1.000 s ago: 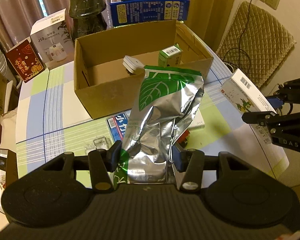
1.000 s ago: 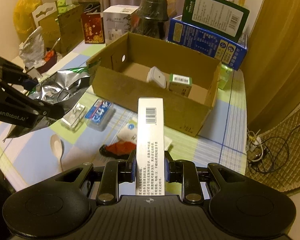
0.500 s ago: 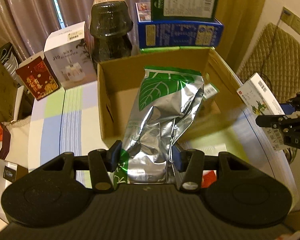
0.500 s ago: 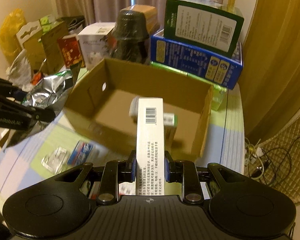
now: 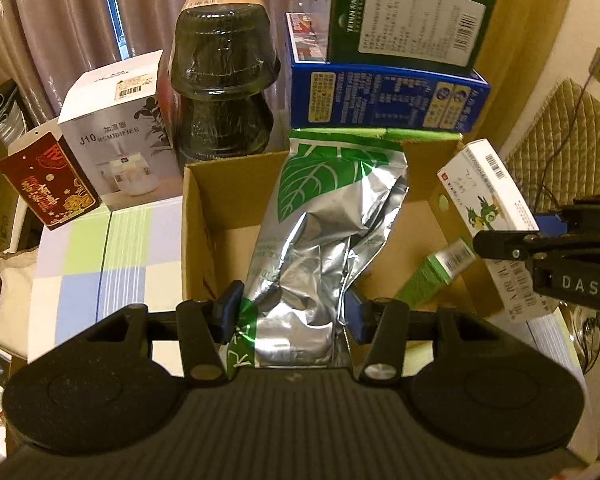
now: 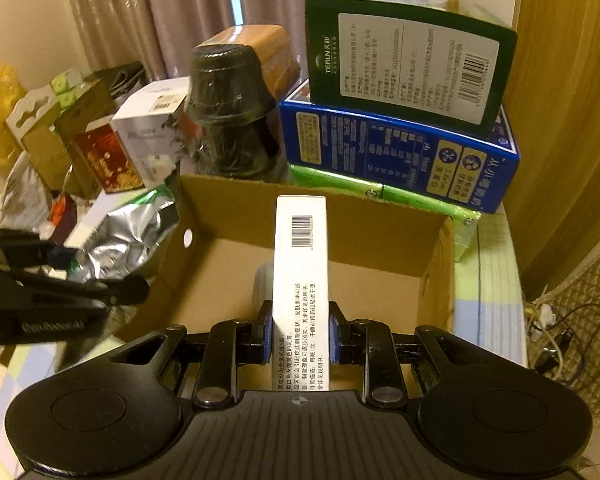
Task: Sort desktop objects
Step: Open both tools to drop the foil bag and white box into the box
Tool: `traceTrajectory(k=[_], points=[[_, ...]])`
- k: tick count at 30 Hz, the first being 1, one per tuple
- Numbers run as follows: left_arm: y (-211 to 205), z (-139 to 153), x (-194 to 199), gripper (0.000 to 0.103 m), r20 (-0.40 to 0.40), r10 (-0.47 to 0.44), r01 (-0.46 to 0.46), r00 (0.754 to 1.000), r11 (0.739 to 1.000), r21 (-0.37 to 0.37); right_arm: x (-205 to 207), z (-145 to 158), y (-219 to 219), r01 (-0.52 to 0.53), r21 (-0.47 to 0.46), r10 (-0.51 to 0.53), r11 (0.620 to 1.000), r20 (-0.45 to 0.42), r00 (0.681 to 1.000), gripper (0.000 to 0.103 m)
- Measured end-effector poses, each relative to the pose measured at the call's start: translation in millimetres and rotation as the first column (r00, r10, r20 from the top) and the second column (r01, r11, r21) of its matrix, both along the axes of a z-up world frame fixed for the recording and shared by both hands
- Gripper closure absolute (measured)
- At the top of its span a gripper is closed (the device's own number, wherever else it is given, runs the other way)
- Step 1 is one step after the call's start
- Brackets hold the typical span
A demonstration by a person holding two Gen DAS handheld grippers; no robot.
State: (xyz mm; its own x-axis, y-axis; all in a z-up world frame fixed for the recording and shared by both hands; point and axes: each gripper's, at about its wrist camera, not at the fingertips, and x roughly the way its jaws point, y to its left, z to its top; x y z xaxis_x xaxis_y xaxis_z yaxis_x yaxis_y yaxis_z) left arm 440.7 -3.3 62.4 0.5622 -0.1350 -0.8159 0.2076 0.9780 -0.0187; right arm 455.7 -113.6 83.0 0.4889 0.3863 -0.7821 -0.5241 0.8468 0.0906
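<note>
My left gripper (image 5: 292, 312) is shut on a crumpled silver foil bag (image 5: 324, 232) with a green leaf print, held upright over the open cardboard box (image 5: 204, 232). My right gripper (image 6: 300, 328) is shut on a narrow white carton (image 6: 300, 264) with a barcode, and holds it above the same cardboard box (image 6: 384, 224). A small green and white box (image 5: 436, 276) lies inside the cardboard box. In the left wrist view the white carton (image 5: 488, 204) and the right gripper (image 5: 540, 248) show at the right. In the right wrist view the foil bag (image 6: 128, 236) and the left gripper (image 6: 56, 296) show at the left.
Behind the box stand stacked dark bowls (image 5: 224, 80), a white humidifier box (image 5: 120, 132), a red packet (image 5: 48, 188), and a blue box (image 5: 384, 96) with a green one (image 5: 408, 12) on it. The checked tablecloth (image 5: 100, 248) shows to the left. Cables (image 6: 560, 328) lie on the floor at the right.
Both grippers moved forward from the table's near part to above the cardboard box, which now fills the lower view. Each still holds its item.
</note>
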Motion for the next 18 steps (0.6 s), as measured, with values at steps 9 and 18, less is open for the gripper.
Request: traceTrajectory(k=[9, 18], points=[[11.2, -8.8, 7.5, 0.047, 0.046, 0.052, -0.048, 0.998, 0.996, -0.081, 15.2, -10.1, -3.5, 0.042, 0.118, -0.044, 0.992, 0.011, 0.999, 0.065], [29.2, -3.6, -44.8, 0.047, 0.057, 0.072, -0.066, 0.996, 0.993, -0.096, -35.4, -7.9, -28.4, 0.007, 0.073, -0.011, 0.997, 0.06, 0.998, 0.058]])
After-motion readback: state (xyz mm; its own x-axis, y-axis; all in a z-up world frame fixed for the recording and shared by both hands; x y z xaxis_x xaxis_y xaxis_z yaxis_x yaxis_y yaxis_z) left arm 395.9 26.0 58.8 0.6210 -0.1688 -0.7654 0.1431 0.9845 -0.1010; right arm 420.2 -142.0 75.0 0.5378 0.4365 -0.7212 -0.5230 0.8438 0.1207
